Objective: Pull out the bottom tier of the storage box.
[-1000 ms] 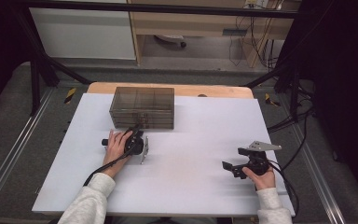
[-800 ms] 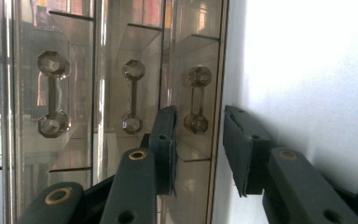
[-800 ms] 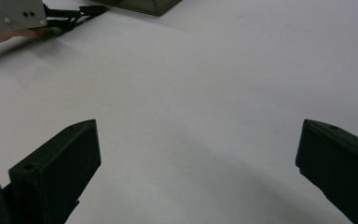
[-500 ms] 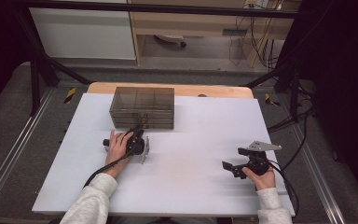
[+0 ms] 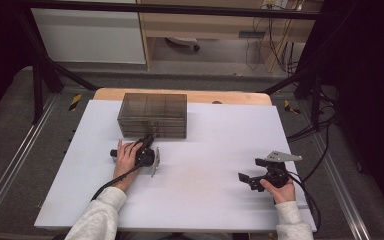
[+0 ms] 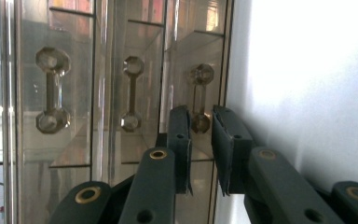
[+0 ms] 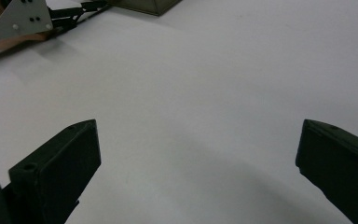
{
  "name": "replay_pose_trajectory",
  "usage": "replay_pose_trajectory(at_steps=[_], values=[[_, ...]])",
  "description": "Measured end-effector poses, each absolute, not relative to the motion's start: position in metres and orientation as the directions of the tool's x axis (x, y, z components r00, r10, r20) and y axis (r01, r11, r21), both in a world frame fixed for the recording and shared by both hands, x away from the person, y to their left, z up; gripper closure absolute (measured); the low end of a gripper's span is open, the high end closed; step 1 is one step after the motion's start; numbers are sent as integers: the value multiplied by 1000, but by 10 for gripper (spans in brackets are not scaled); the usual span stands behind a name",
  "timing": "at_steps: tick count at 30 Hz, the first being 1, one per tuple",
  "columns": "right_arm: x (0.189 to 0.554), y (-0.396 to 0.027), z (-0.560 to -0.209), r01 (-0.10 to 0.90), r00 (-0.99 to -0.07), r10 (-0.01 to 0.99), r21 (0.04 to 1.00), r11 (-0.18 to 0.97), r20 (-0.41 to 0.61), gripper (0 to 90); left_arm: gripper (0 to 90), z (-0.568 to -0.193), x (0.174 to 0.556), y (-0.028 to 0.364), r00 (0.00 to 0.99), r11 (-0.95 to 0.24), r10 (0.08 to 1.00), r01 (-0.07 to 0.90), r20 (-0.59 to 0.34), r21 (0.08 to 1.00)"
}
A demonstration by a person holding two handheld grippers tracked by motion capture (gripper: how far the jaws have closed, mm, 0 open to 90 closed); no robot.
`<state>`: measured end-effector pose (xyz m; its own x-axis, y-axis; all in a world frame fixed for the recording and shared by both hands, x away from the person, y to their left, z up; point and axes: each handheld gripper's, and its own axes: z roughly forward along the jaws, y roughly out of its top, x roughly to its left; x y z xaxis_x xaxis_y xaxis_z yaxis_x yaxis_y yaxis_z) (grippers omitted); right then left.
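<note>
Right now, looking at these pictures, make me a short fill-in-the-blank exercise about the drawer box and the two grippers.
1. The smoky clear drawer box has ___ drawer handles on its front.
2. The left gripper has just been closing its jaws around the handle of the ___ drawer.
3. The right gripper hovers over the white table with its jaws wide ___.

Missing words: three; bottom; open
</note>
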<state>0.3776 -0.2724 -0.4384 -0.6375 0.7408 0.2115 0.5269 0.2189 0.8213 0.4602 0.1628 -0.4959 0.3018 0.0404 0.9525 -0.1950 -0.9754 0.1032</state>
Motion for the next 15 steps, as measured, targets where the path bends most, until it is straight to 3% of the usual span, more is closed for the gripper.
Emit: replay_pose_trajectory(at_steps=[15], values=[[378,-272,-438,528,-636,742,821,217,213,5,785,-498,460,161,274,-977,7,-202,962,64]])
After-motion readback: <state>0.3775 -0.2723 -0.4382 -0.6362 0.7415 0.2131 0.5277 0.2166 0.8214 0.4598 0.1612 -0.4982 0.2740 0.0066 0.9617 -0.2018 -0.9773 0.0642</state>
